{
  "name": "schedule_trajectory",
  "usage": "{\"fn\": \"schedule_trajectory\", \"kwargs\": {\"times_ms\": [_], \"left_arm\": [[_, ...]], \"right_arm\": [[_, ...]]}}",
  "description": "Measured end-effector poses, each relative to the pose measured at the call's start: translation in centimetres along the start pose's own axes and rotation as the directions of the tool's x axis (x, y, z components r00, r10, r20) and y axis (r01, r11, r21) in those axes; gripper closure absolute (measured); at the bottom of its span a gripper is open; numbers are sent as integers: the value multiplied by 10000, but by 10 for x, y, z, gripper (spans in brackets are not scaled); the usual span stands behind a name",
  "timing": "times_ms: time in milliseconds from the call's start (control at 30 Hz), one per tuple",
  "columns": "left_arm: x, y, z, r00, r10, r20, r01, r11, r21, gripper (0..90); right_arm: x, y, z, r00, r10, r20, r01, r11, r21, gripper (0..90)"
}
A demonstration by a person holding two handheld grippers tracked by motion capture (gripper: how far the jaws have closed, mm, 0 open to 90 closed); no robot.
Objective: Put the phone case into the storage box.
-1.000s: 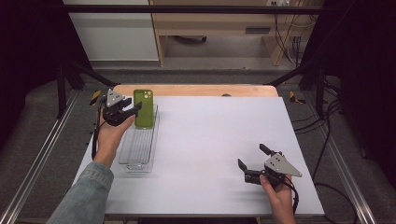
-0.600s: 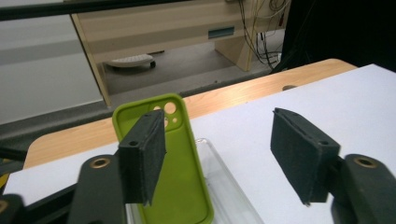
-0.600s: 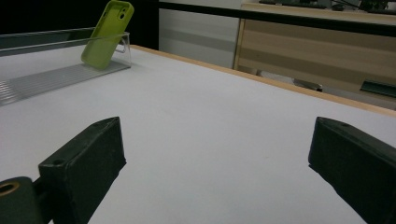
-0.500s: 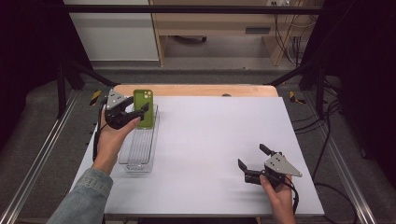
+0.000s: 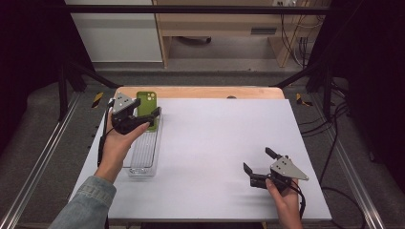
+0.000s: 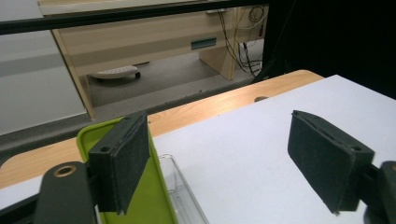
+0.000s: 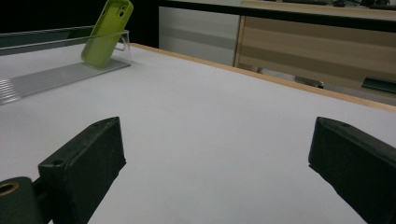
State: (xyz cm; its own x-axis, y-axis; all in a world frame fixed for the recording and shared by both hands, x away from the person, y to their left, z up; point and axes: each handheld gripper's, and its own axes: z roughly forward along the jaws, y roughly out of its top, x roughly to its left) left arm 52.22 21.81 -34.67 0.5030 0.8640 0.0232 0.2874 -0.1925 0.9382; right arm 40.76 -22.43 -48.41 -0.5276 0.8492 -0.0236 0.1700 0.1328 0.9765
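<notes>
A green phone case (image 5: pixel 146 101) stands tilted against the far end wall of a clear plastic tray (image 5: pixel 143 157) at the table's left. My left gripper (image 5: pixel 150 119) hovers just in front of the case's lower part. Its jaws have just been opening and nothing is between them. In the left gripper view the green case (image 6: pixel 149 205) sits behind the left jaw of my left gripper (image 6: pixel 224 158), not between the pads. My right gripper (image 5: pixel 257 160) rests open near the front right of the table. In the right gripper view, the case (image 7: pixel 105 32) lies far beyond my right gripper (image 7: pixel 215 163).
The white table top (image 5: pixel 219 133) stretches between the two hands. A wooden strip (image 5: pixel 205 92) runs along its far edge. Metal frame rails (image 5: pixel 43 157) flank the table, and cables (image 5: pixel 334 124) hang at the right.
The left gripper's jaws have spread wider off the green case, and the hand has drawn slightly back and up. The case stays leaning in the tray. The right gripper has not moved.
</notes>
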Motion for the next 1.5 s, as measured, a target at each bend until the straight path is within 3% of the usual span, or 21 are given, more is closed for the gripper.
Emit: {"fn": "schedule_trajectory", "kwargs": {"times_ms": [233,900,1500], "left_arm": [[-12,3,-1,9995,-79,314,83,9999,-124,141],[-46,7,-5,9921,264,1226,-223,9991,-350,107],[-61,1,-6,9867,263,1606,-196,9989,-432,86]], "right_arm": [[0,0,0,10000,31,2,-31,10000,7,38],[0,1,-1,9999,101,-1,-101,9999,-22,38],[-1,1,-2,10000,83,9,-83,10000,-53,38]]}}
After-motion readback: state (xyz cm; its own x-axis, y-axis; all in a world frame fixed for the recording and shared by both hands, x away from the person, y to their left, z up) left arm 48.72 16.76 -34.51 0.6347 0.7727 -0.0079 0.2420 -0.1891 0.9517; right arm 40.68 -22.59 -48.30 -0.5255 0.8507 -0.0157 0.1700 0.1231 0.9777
